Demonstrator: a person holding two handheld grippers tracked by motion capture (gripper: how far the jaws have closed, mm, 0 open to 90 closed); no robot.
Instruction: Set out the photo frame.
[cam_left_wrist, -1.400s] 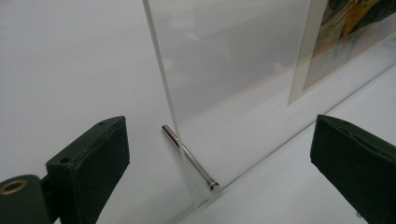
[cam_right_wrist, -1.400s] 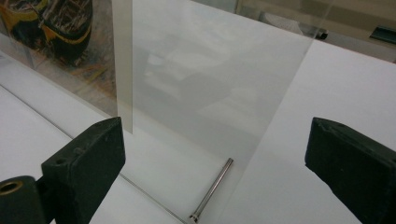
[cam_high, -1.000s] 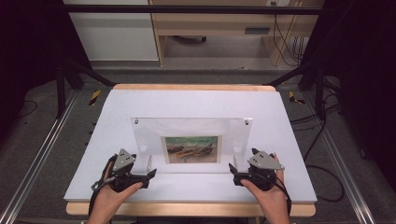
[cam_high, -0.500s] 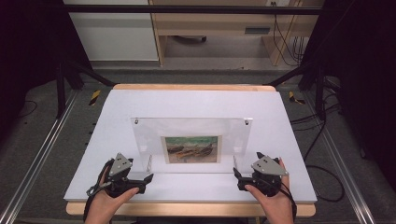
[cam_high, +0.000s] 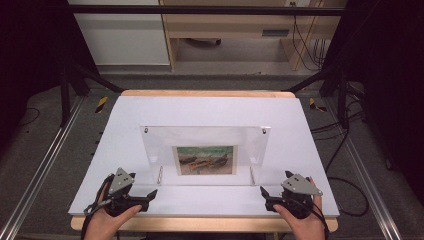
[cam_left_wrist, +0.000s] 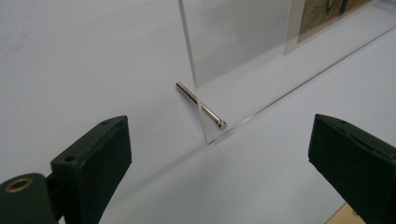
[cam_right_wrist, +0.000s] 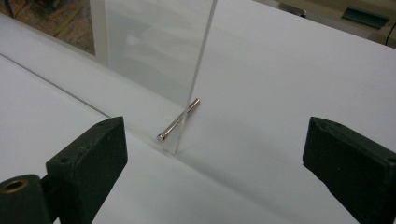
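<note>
A clear acrylic picture frame (cam_high: 205, 150) stands upright in the middle of the white table, with a small painting of boats (cam_high: 205, 160) inside it. Metal pins run through its lower corners: one on the left (cam_left_wrist: 201, 106) and one on the right (cam_right_wrist: 178, 120). My left gripper (cam_high: 149, 194) rests near the table's front edge, in front of and left of the frame's lower left corner, jaws open and empty. My right gripper (cam_high: 264, 193) sits in front of and right of the lower right corner, also open and empty. Each gripper view looks at its corner edge-on (cam_left_wrist: 194, 70) (cam_right_wrist: 198, 70).
The white tabletop (cam_high: 210, 112) has bare room behind and beside the frame. Its wooden front edge (cam_high: 200, 224) lies just under my hands. Metal rails (cam_high: 42, 165) run along both sides of the table, with cables (cam_high: 345, 135) on the floor at the right.
Both grippers have drawn back toward the front edge and slightly outward, away from the frame's lower corners. The frame has stayed in place.
</note>
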